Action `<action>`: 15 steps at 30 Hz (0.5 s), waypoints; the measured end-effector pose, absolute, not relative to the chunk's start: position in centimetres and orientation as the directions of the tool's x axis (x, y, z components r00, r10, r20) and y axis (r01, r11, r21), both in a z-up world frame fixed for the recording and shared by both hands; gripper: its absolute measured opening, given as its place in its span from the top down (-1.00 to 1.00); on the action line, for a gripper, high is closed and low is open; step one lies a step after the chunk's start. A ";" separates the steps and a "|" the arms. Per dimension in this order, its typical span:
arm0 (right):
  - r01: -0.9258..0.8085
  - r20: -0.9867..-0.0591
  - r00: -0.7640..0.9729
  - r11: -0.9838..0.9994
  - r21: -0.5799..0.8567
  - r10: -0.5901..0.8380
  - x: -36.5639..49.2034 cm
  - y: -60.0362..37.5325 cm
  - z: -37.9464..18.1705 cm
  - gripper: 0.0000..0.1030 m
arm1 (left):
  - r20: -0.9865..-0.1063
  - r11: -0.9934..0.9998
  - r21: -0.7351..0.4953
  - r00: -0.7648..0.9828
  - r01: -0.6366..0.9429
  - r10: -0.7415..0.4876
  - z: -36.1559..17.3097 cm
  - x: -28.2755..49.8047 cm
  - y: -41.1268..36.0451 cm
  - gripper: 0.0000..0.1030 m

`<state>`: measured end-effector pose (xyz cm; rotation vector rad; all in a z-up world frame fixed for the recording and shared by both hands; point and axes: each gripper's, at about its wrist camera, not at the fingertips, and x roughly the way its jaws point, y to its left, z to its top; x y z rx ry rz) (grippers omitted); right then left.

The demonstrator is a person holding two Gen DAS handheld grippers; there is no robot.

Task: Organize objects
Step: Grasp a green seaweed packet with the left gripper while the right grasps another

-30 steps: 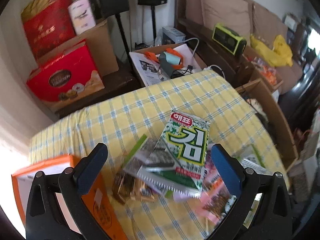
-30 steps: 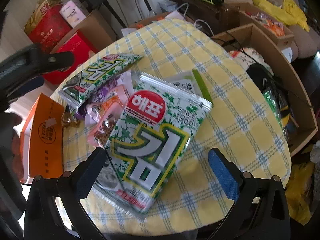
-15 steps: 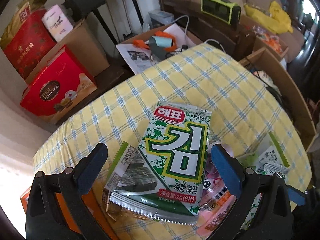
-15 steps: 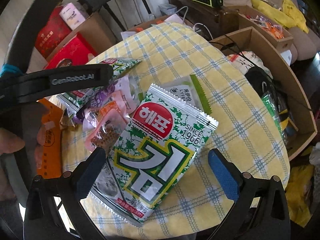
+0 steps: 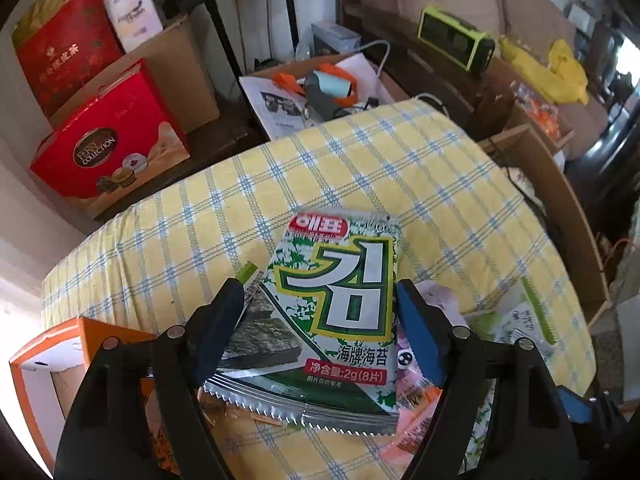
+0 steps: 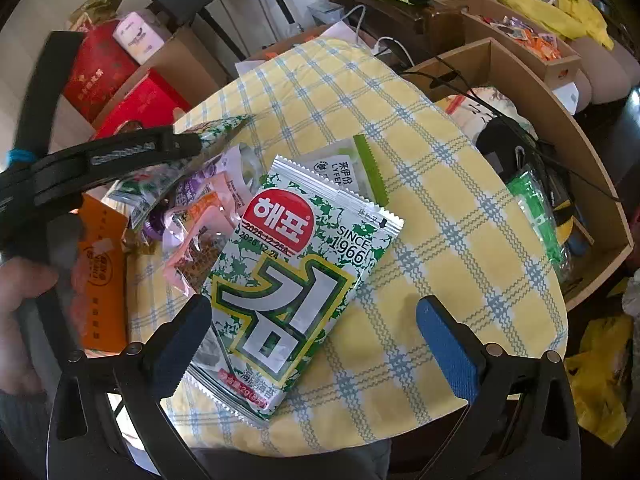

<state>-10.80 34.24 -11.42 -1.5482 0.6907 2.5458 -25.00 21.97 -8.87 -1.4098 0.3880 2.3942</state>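
left wrist view: left tongs (image 5: 318, 304) point steeply down over a seaweed packet (image 5: 344, 312) that tops a small heap of snack bags on the counter (image 5: 360, 176)
left tongs state: jaws closing, the packet lies between the blue pads (image 5: 416, 332), which sit right at its long edges; a firm pinch cannot be told, so they read as not yet clamped
under the packet: another seaweed bag (image 5: 260, 336) with a dark leaf picture, and pink wrappers (image 5: 416, 392) poking out to the right
orange box (image 5: 60, 360): at the counter's near left edge, just beside the heap
right wrist view: right tongs (image 6: 314, 334) released and spread wide, holding nothing
second seaweed packet (image 6: 288, 280): flat on the yellow checked cloth, tilted, its lower left corner just beside the left pad, the right pad well apart from it
green-edged sachet (image 6: 356, 172): partly tucked under the packet's top edge
person's hand (image 6: 20, 320): at the left edge of the right wrist view, gripping the black handle of the left tool
beyond the counter: red gift boxes (image 5: 108, 152) on the left, cardboard box (image 6: 560, 128) on the right
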 end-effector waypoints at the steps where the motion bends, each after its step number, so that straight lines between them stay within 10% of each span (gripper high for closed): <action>1: -0.297 -0.859 -0.485 -0.893 0.337 -0.163 -10.7 34.2 -11.3 -0.99 | -0.872 -0.910 0.051 -0.463 -0.412 0.160 -8.4 -24.6 21.6 -0.45; 5: -0.282 -0.857 -0.492 -0.903 0.324 -0.154 -11.3 33.2 -11.3 -1.00 | -0.860 -0.913 -0.003 -0.465 -0.408 0.211 -7.1 -23.7 20.8 -0.44; 8: -0.276 -0.855 -0.505 -0.916 0.291 -0.120 -12.2 32.6 -11.5 -0.99 | -0.867 -0.910 -0.014 -0.449 -0.415 0.218 -6.7 -23.1 20.4 0.10; 15: -0.279 -0.857 -0.513 -0.935 0.218 -0.047 -12.9 32.2 -11.7 -0.99 | -0.879 -0.912 -0.026 -0.424 -0.409 0.216 -7.5 -22.2 19.3 -0.18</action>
